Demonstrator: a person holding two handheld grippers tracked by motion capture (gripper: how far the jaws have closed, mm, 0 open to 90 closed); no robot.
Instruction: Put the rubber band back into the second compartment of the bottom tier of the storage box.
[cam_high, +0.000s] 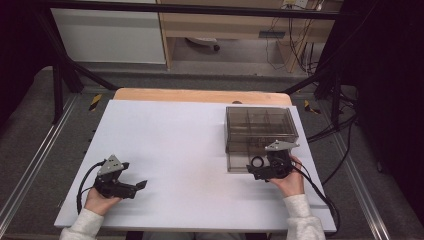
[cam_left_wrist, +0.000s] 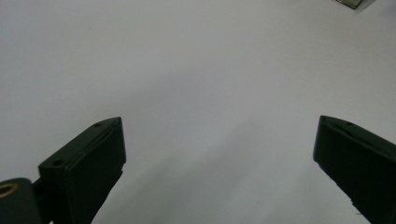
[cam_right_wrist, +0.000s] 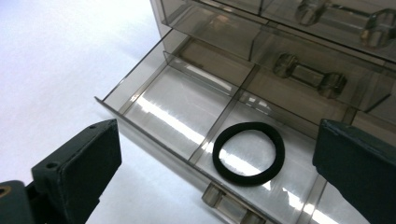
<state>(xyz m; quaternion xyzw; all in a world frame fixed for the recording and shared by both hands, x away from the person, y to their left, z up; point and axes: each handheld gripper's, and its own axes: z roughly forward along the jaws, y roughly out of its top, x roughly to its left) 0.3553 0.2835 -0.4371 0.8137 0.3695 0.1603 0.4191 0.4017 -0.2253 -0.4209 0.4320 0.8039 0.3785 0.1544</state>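
Note:
A smoky see-through drawer cabinet (cam_high: 260, 129) stands on the right part of the white table (cam_high: 175, 145). Its bottom drawer (cam_right_wrist: 140, 125) is pulled out and has dividers. A black ring (cam_right_wrist: 247, 180) lies flat in one of its compartments, also seen from above as a small ring (cam_high: 257, 161). My right gripper (cam_right_wrist: 219, 140) hovers over the open drawer, open, with the ring below and between its jaws, not touched. My left gripper (cam_high: 137, 186) rests at the table's front left, open with nothing between the jaws, and faces bare table (cam_left_wrist: 187, 70).
The cabinet's upper drawers (cam_right_wrist: 303, 28) are pushed in, each with a clear handle. Bare wood of the table top (cam_high: 200, 95) shows behind the white sheet. Cables (cam_high: 320, 192) trail off the right edge. A dark metal frame (cam_high: 60, 75) stands around the table.

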